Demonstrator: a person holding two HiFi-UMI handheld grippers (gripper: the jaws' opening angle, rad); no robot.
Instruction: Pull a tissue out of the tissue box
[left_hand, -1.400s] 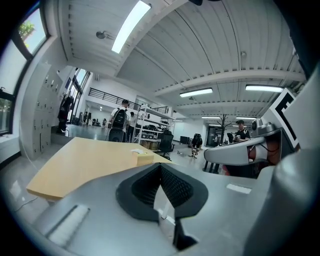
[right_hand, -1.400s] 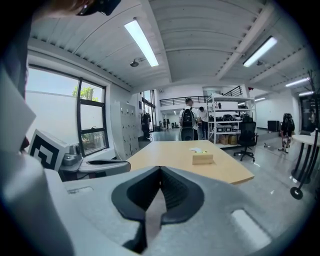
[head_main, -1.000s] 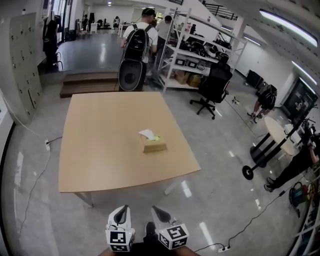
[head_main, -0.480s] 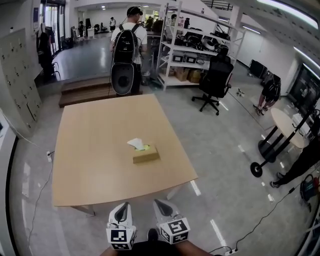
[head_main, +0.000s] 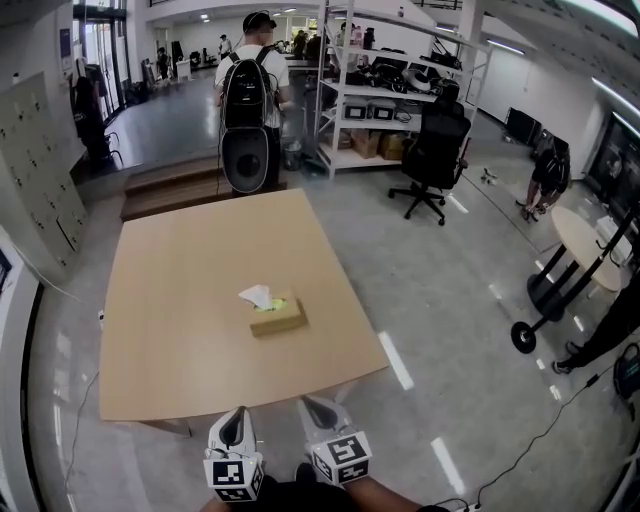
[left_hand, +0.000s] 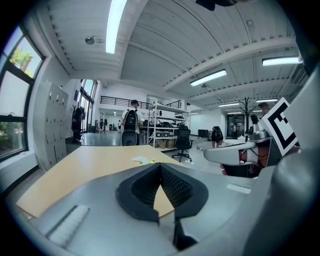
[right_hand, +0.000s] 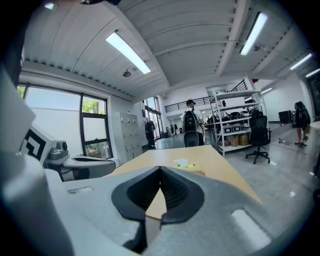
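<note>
Head view: the tissue box (head_main: 277, 317) rests mid-tabletop (head_main: 170, 350) with its long axis across the view and a tissue (head_main: 256, 296) standing from its slot. It lies ahead of, and well apart from, the left gripper (head_main: 236, 425) and right gripper (head_main: 322, 418), neither clearly nearer. The tabletop's near edge sits closer than in the earlier frames.

Left gripper view: jaws together, empty.

Right gripper view: jaws together, empty, with the box ahead and slightly right.

No writing or label is legible anywhere.

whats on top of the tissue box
A white tissue sticks up from the top of the tissue box. What is inside is hidden by its walls.
</note>
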